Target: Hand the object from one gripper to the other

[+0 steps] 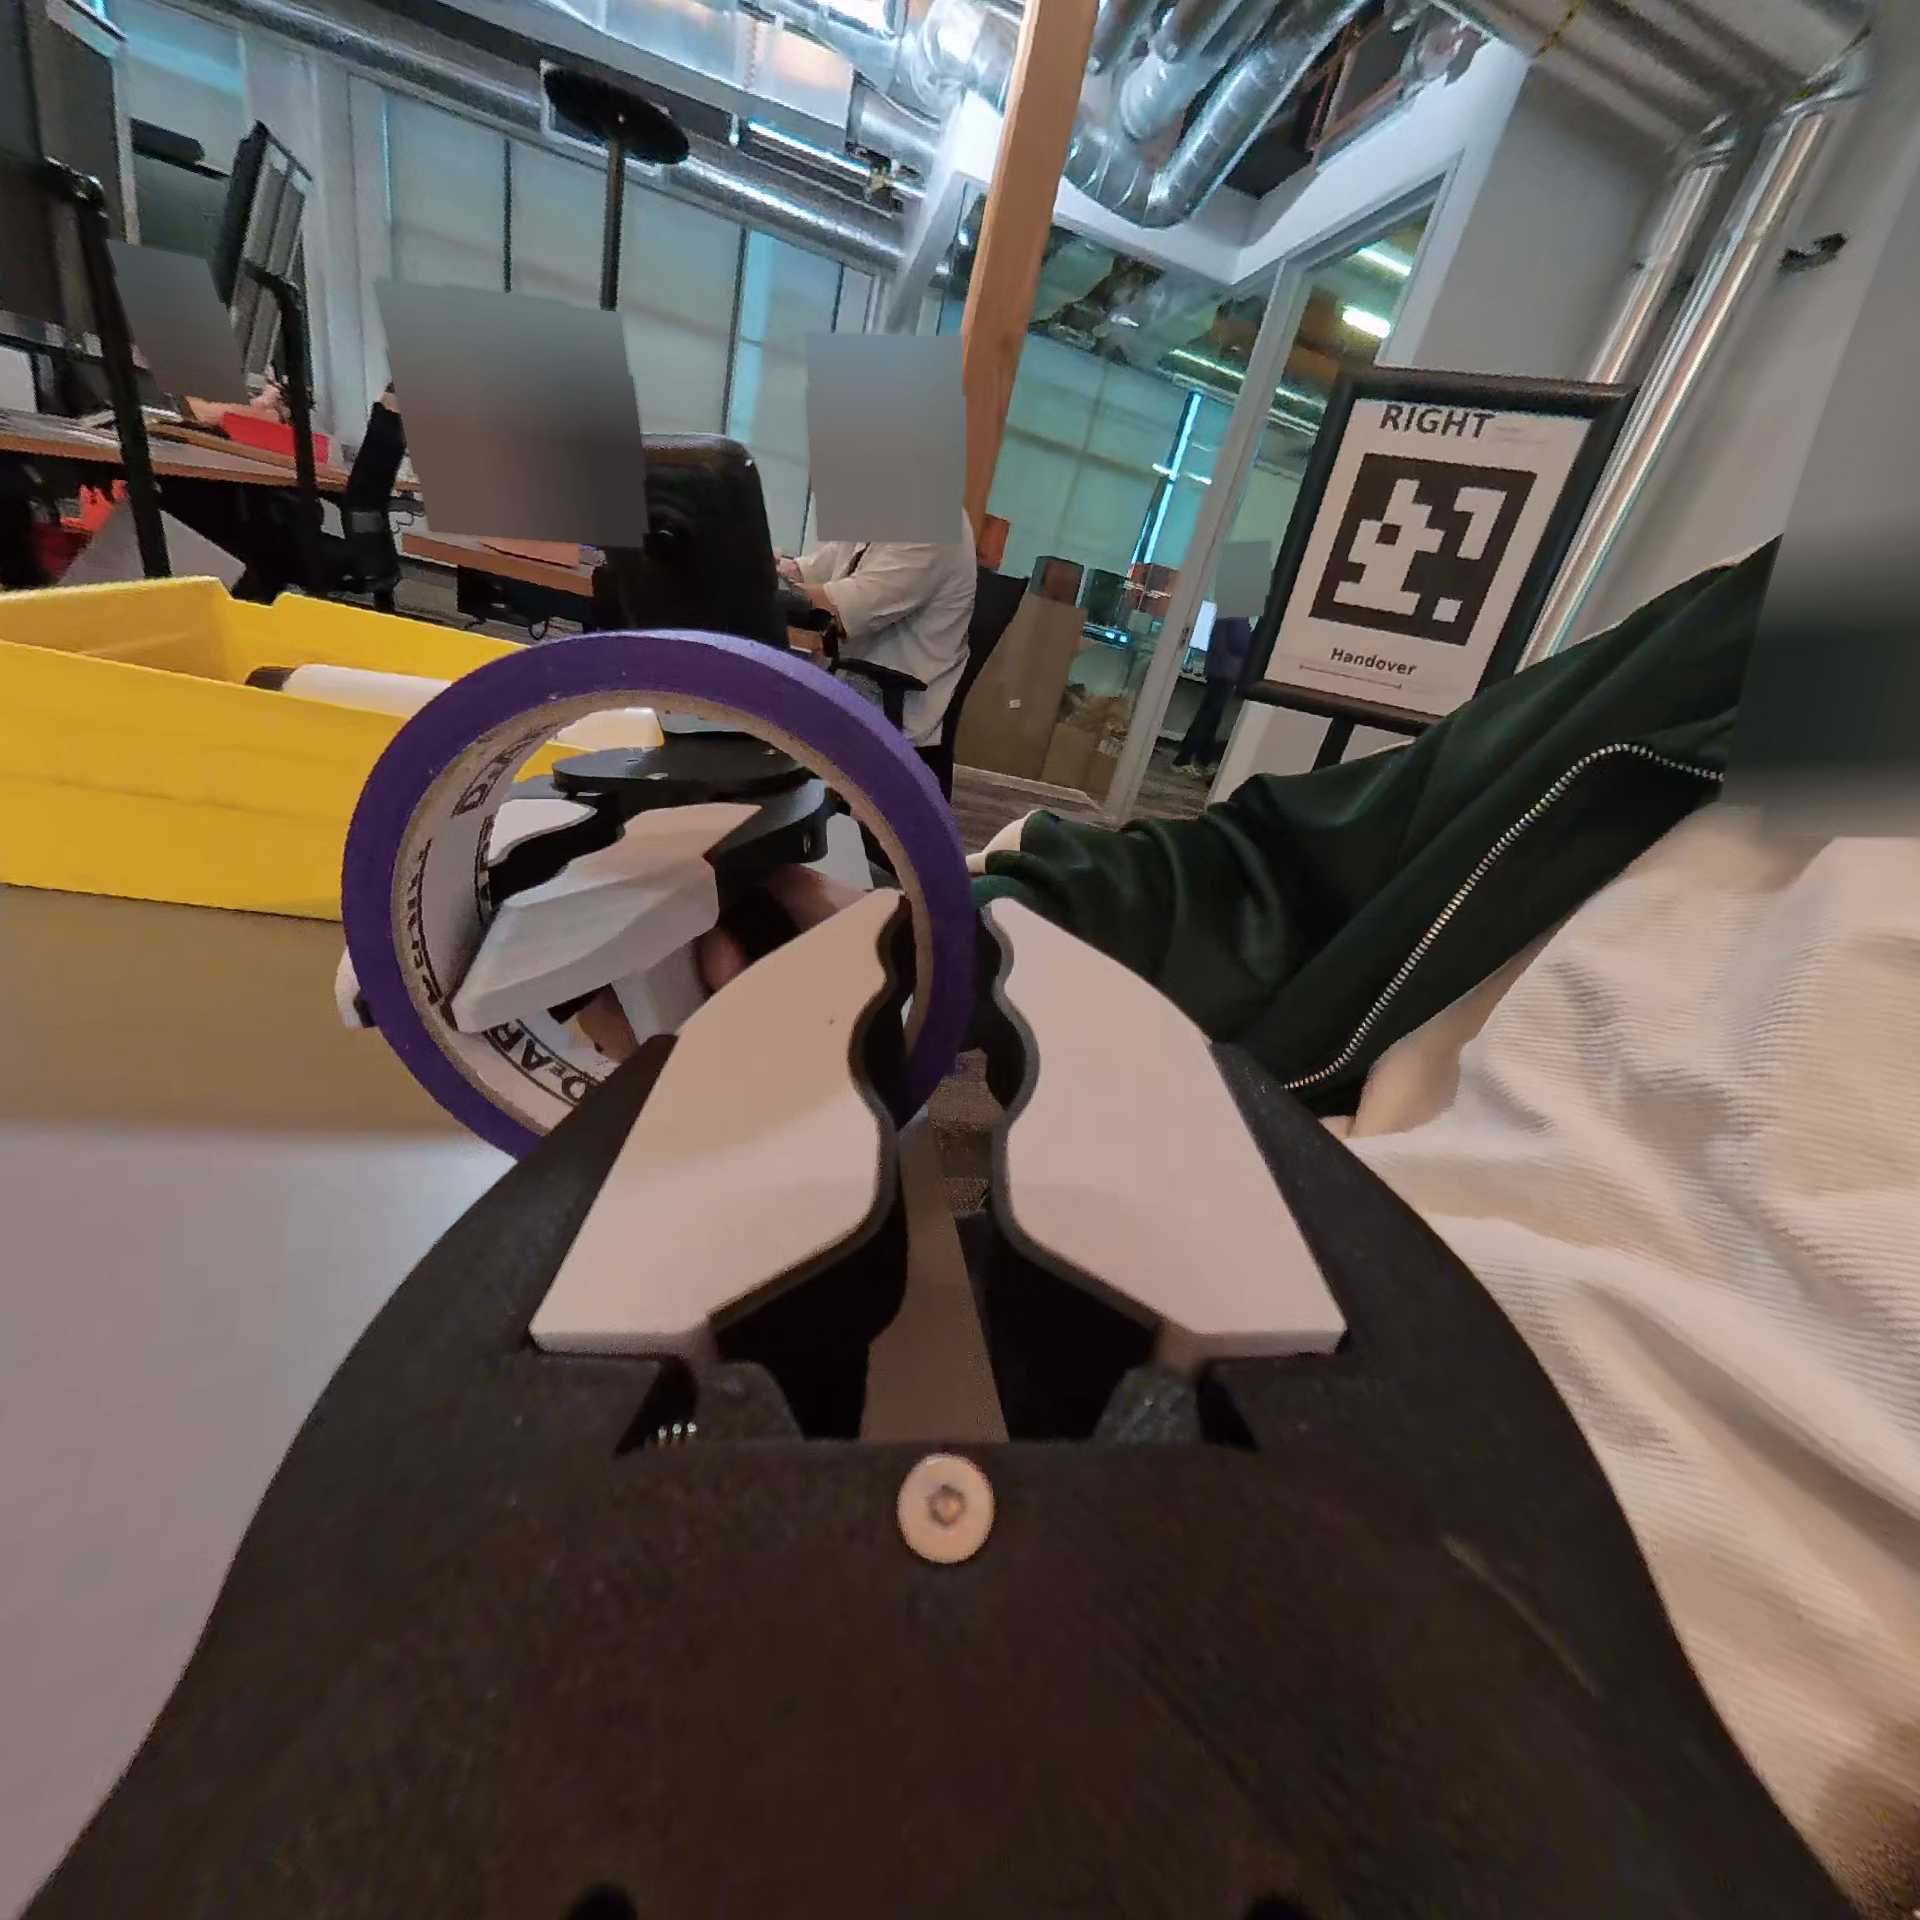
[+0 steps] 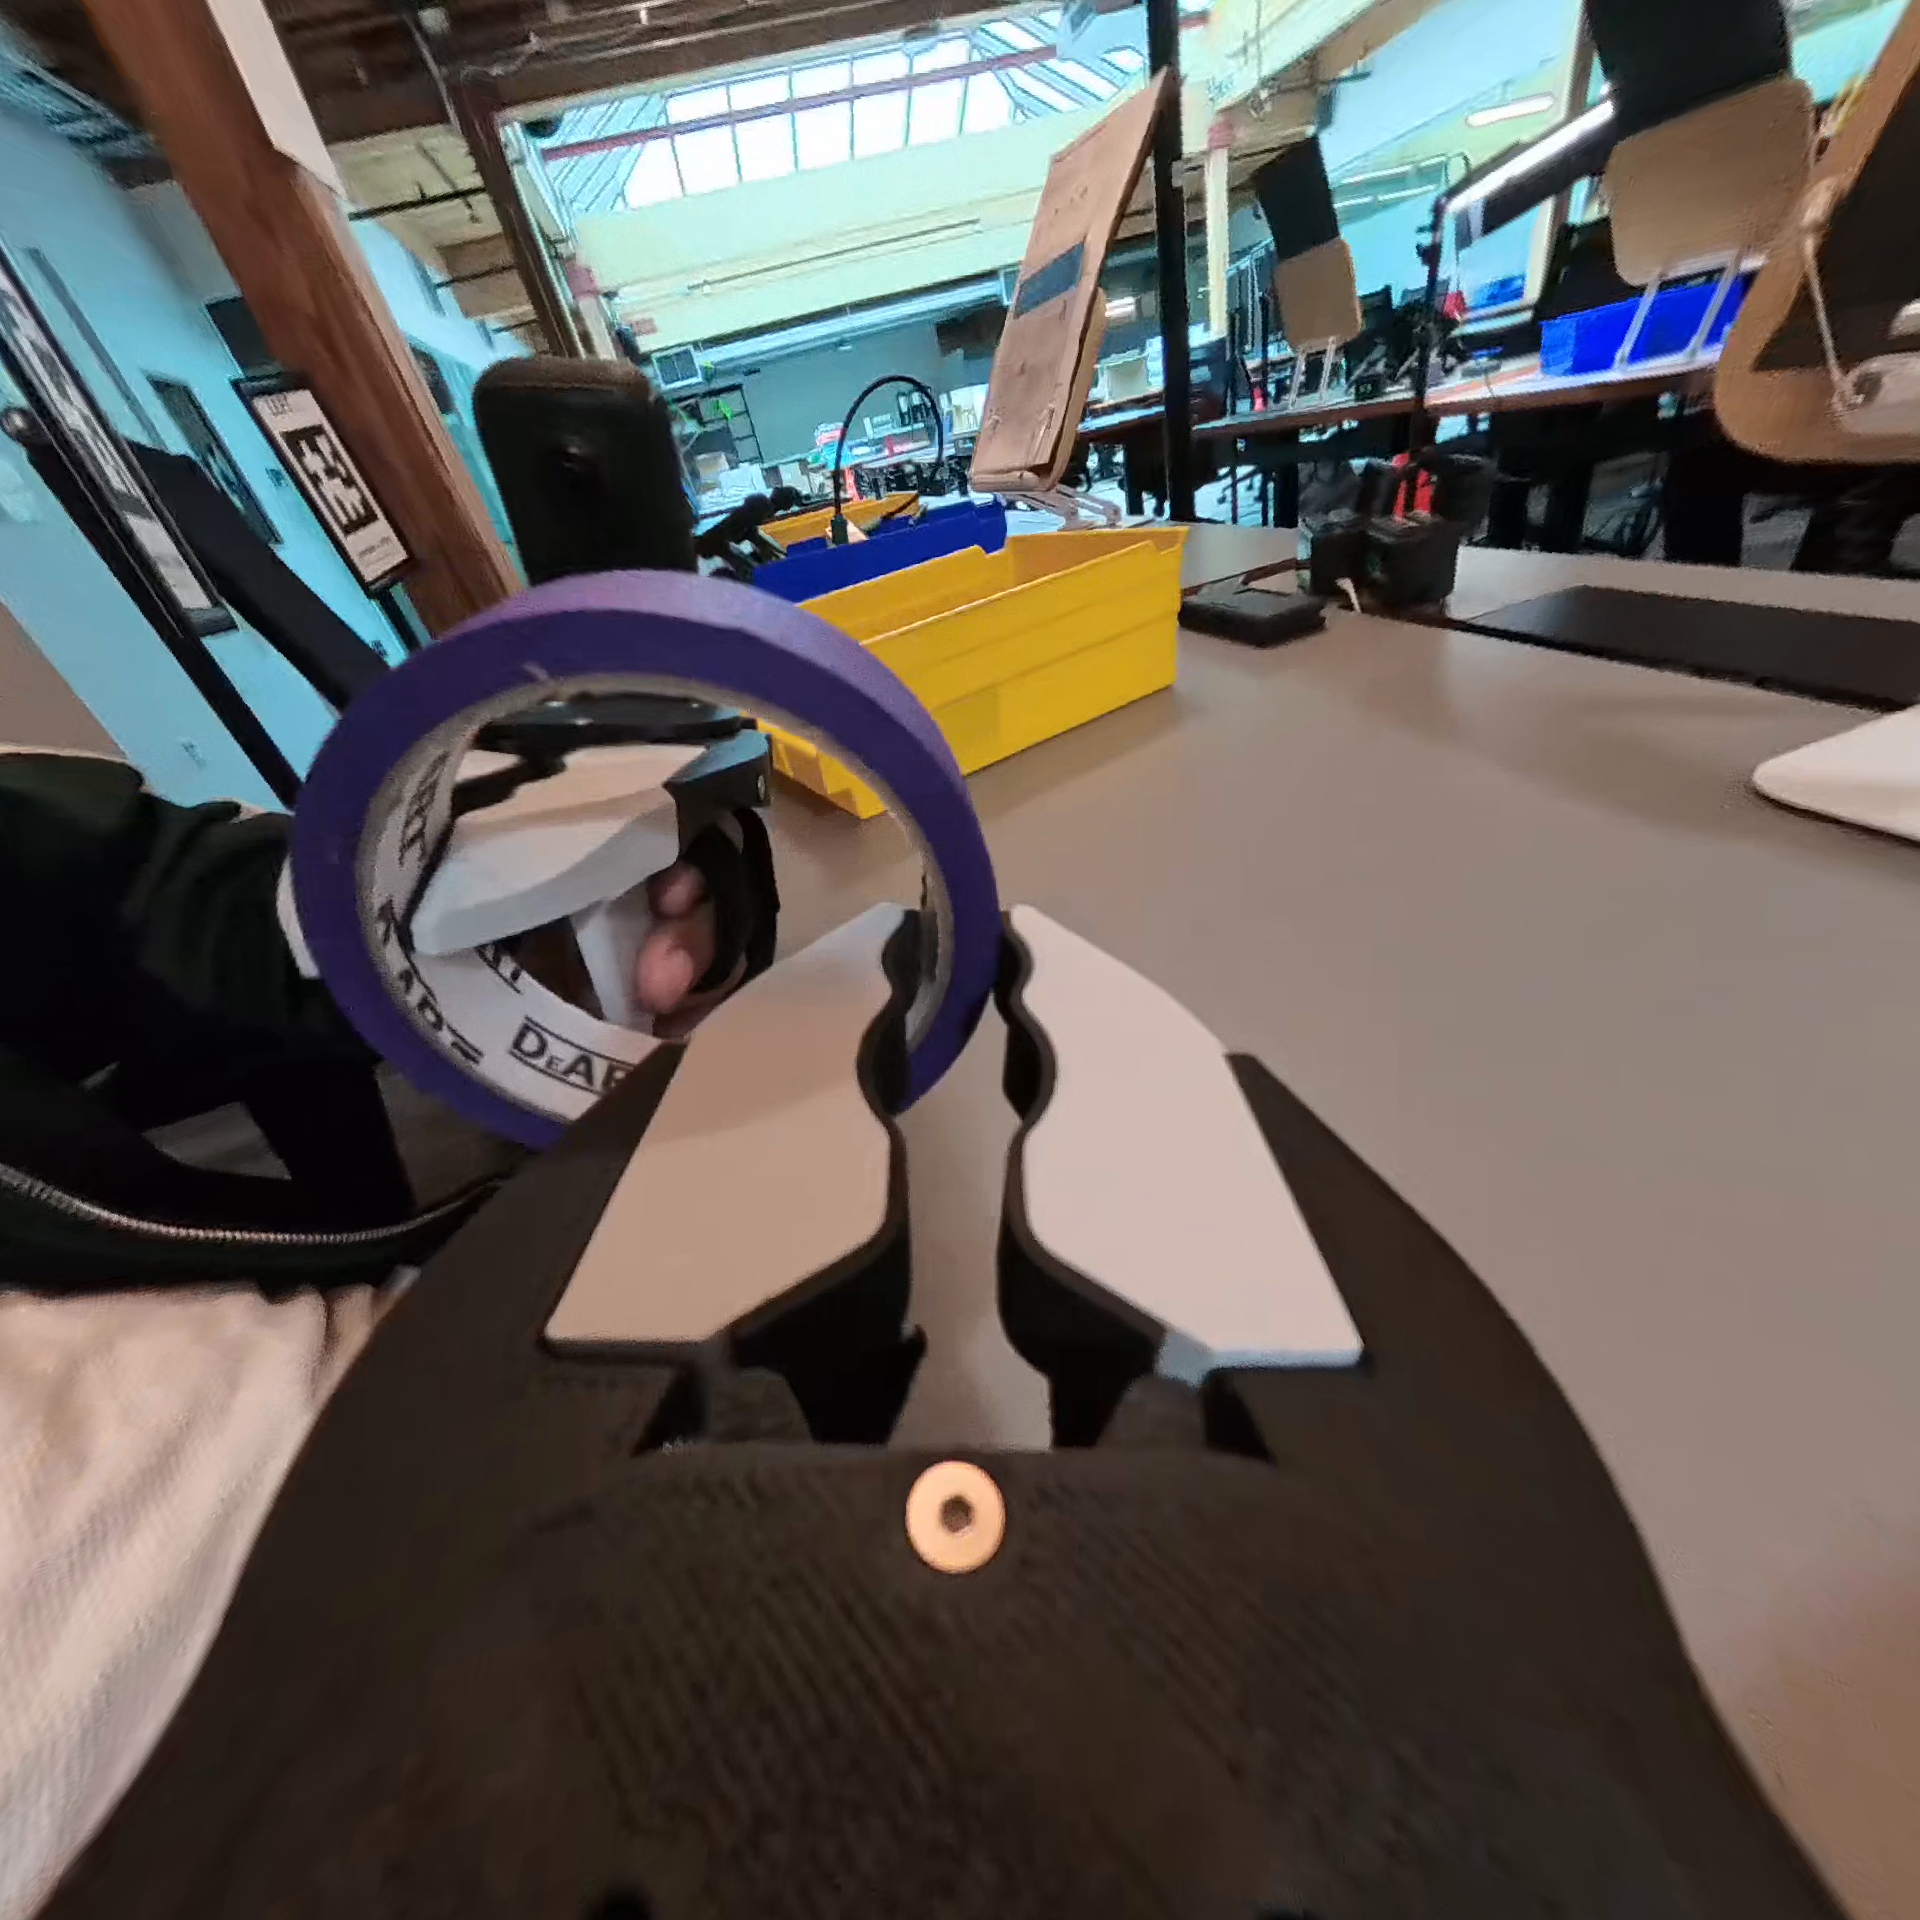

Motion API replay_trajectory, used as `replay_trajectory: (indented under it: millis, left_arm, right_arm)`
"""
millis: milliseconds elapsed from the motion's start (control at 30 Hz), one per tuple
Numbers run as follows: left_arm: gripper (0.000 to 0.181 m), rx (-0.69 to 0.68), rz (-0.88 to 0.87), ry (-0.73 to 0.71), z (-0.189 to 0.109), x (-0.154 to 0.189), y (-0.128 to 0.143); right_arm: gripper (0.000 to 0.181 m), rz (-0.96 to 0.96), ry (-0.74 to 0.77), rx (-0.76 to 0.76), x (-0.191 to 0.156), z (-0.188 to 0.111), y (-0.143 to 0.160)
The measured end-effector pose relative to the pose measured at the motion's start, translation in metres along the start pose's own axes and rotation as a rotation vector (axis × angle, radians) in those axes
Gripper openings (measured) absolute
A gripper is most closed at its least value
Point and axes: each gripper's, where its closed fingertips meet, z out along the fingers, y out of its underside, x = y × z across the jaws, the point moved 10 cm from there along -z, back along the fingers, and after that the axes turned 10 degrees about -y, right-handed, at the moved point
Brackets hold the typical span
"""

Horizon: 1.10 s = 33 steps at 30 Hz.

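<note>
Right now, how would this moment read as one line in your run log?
stage: mid-handover | object: purple tape roll held off the table | left claw: shut on rim | right claw: shut on rim

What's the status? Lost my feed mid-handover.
Left tongs shut on purple tape roll. Right tongs shut on the opposite wall of the roll. Roll airborne, held by both. Nothing in the way.
</note>
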Motion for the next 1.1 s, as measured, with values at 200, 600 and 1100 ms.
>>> replay_trajectory:
  millis: [200,600,1100]
  left_arm:
    - [0.045,-0.025,0.043,-0.011,-0.007,0.005,0.003]
    - [0.044,0.032,0.113,-0.247,-0.035,-0.017,0.0]
    - [0.05,0.035,-0.119,-0.102,-0.035,0.004,0.008]
  right_arm:
    - [0.01,0.024,-0.003,0.012,-0.003,-0.015,0.005]
    - [0.01,0.141,-0.141,0.036,-0.006,-0.001,0.012]
    - [0.011,0.191,-0.084,-0.009,0.012,0.019,0.015]
